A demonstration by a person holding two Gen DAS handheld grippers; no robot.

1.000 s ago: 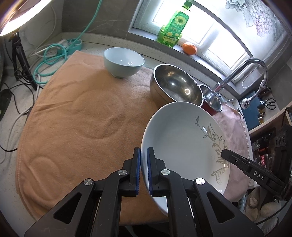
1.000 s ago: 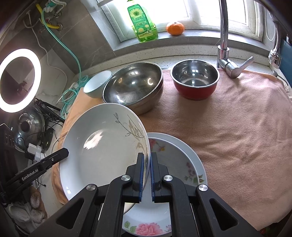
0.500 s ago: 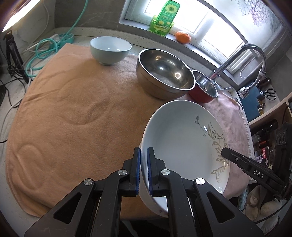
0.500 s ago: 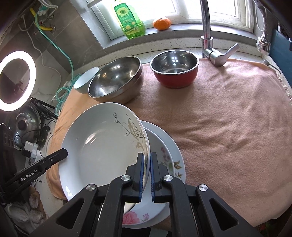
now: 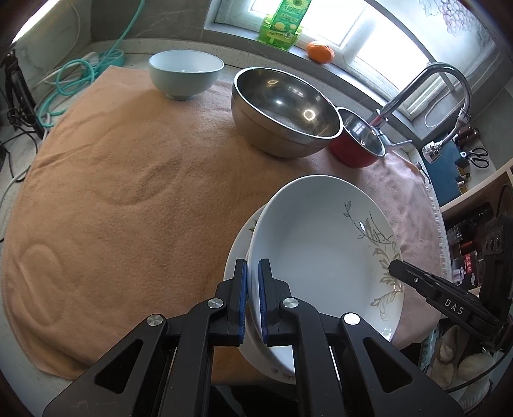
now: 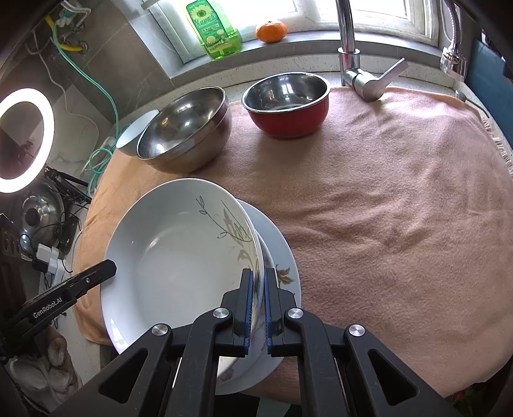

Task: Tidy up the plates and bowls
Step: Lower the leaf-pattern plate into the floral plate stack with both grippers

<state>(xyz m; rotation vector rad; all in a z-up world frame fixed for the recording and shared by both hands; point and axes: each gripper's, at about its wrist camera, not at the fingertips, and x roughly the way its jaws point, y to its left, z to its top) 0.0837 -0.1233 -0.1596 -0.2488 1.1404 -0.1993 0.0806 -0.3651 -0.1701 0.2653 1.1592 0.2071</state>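
The leaf-patterned plate (image 6: 179, 266) covers most of the flowered plate (image 6: 282, 256) beneath it. In the right wrist view, the steel bowl (image 6: 186, 128) hides most of the pale blue bowl (image 6: 133, 136). The green bottle (image 5: 282, 22) is cut off at the top edge.

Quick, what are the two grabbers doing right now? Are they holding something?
Left gripper: jaws shut on the rim of the white plate.
Right gripper: jaws shut on the opposite rim of the same white plate.
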